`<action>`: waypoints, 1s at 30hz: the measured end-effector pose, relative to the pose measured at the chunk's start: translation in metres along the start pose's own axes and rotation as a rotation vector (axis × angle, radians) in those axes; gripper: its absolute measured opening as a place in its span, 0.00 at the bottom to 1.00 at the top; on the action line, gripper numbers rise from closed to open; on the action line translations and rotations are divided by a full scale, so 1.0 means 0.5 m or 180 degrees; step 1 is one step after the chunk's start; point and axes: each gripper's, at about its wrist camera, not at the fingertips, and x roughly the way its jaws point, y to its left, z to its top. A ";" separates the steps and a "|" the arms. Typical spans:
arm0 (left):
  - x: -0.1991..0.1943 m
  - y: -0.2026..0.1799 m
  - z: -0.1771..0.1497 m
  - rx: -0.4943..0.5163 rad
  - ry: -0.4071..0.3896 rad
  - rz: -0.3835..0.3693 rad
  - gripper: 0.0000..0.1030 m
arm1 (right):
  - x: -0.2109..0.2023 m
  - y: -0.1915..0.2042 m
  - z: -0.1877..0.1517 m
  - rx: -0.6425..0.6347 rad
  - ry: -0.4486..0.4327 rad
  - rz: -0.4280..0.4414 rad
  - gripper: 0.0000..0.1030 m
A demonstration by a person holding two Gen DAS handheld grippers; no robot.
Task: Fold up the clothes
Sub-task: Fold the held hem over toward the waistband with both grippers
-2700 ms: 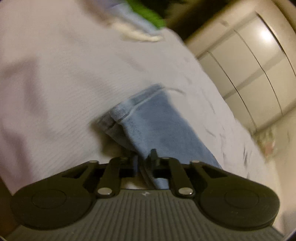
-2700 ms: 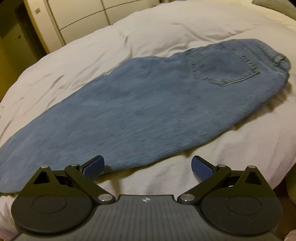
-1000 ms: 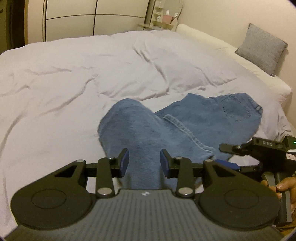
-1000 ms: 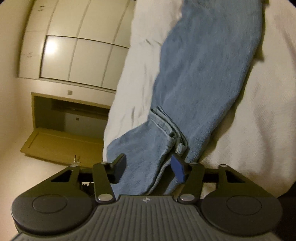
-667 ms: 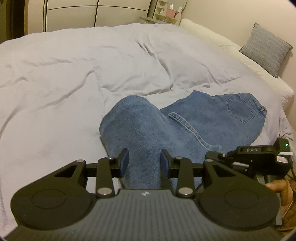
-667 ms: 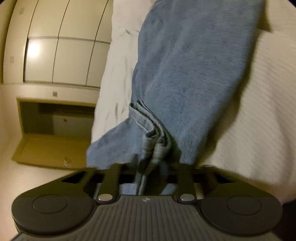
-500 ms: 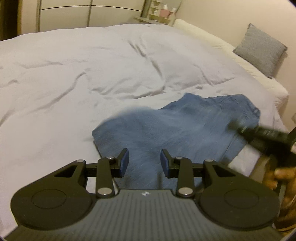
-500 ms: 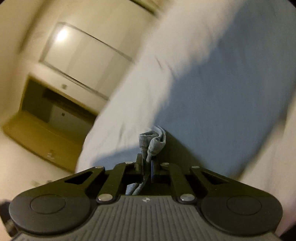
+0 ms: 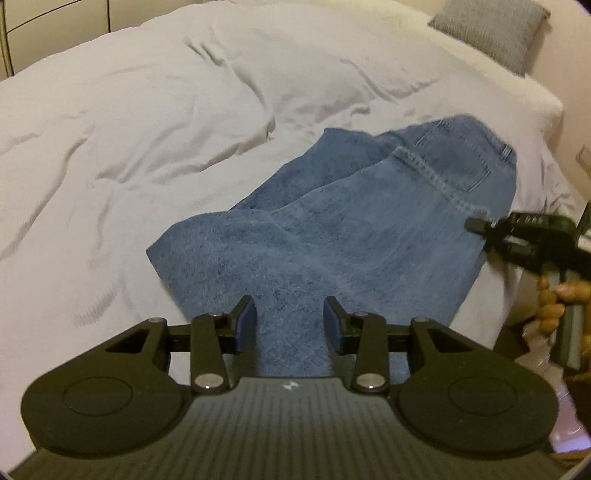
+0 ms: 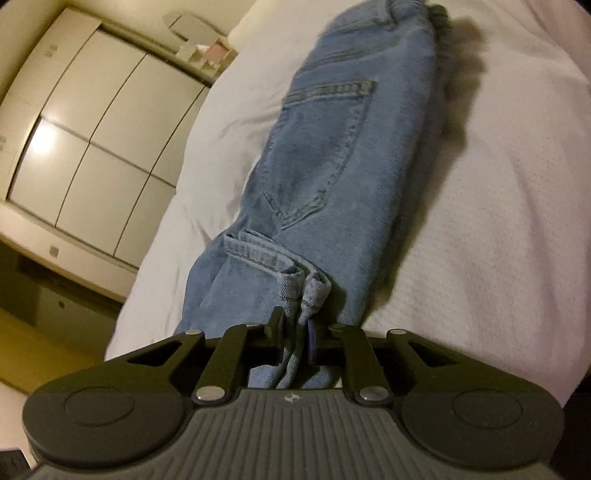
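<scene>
Blue jeans (image 9: 354, 229) lie on the white bed (image 9: 147, 122), the legs folded up over the seat, back pocket facing up. My left gripper (image 9: 290, 323) is open, its jaws either side of the fold of the leg and not closed on it. My right gripper (image 10: 295, 334) is shut on the leg hems (image 10: 299, 291) of the jeans (image 10: 332, 155), holding them over the part below the back pocket. The right gripper also shows in the left wrist view (image 9: 480, 225), at the right edge of the jeans.
A grey pillow (image 9: 487, 29) lies at the head of the bed. White wardrobe doors (image 10: 85, 147) stand beyond the bed's far side, with a small shelf of items (image 10: 207, 51) beside them. The bed's edge runs just under both grippers.
My right gripper closed on the leg hems and carried them over toward the waist, folding the legs onto the seat. My left gripper stayed open over the fold.
</scene>
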 end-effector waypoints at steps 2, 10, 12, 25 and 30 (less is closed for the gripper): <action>0.008 -0.001 0.005 0.0066 0.0072 0.0059 0.35 | 0.009 0.001 0.006 -0.0053 0.0020 -0.0003 0.14; 0.017 -0.016 0.009 0.0204 0.0123 0.0190 0.38 | -0.004 -0.005 -0.016 -0.0067 0.0069 0.0019 0.14; 0.018 -0.018 0.008 0.0212 0.0118 0.0214 0.39 | -0.007 -0.002 -0.018 -0.0115 0.0072 -0.0015 0.14; 0.033 -0.021 0.009 0.0254 0.0063 0.0343 0.43 | -0.051 0.015 -0.034 -0.0409 0.0116 -0.0196 0.14; 0.037 -0.027 0.037 0.0328 0.0077 0.0318 0.42 | -0.071 0.055 -0.027 -0.0882 -0.0031 -0.0148 0.08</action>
